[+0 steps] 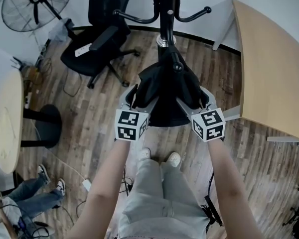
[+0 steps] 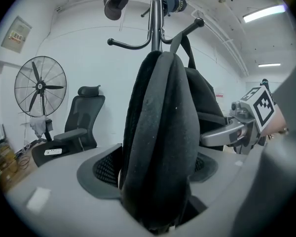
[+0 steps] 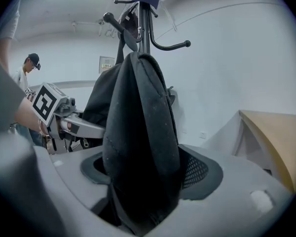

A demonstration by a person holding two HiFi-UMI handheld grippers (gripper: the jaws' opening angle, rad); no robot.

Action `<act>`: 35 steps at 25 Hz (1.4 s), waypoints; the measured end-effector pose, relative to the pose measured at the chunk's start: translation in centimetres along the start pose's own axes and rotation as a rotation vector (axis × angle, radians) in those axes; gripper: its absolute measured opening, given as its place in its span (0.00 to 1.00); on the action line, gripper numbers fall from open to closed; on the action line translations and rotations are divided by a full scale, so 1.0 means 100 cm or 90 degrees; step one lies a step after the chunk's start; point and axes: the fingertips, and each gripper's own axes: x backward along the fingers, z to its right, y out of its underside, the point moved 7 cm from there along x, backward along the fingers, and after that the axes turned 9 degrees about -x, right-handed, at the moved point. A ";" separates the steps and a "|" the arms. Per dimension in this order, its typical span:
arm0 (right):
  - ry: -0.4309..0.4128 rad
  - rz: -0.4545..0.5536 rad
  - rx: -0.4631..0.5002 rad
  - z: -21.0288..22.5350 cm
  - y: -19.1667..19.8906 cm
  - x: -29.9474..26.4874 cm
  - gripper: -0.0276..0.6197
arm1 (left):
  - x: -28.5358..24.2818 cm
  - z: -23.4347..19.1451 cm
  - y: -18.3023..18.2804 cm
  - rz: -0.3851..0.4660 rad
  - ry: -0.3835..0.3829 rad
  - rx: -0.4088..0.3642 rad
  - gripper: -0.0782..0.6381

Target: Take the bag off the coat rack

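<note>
A black backpack [image 1: 167,93] hangs by its top loop from a hook of the black coat rack [image 1: 168,19]. My left gripper [image 1: 142,99] holds the bag's left side and my right gripper [image 1: 192,99] its right side, both at mid height. In the left gripper view the bag [image 2: 160,147] fills the gap between the two mesh pads [image 2: 104,169], which press on it. The right gripper view shows the same: the bag [image 3: 140,147] is squeezed between its pads [image 3: 200,172]. The bag's strap is still over the hook [image 2: 197,22].
A black office chair [image 1: 94,49] and a floor fan [image 1: 37,4] stand at the back left. A wooden table [image 1: 274,68] is close on the right, a round table [image 1: 5,118] on the left. A seated person's feet [image 1: 50,183] show at lower left. Caps [image 2: 172,1] hang atop the rack.
</note>
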 end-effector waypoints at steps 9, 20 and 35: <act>0.004 -0.011 -0.041 0.010 0.011 -0.017 0.40 | -0.018 0.001 0.009 -0.010 0.018 -0.015 0.43; 0.003 -0.039 -0.106 0.002 0.011 -0.009 0.17 | -0.012 0.003 0.007 -0.006 0.053 0.062 0.26; 0.012 -0.053 -0.107 -0.016 0.002 0.020 0.13 | 0.018 0.015 -0.009 -0.006 0.057 0.076 0.21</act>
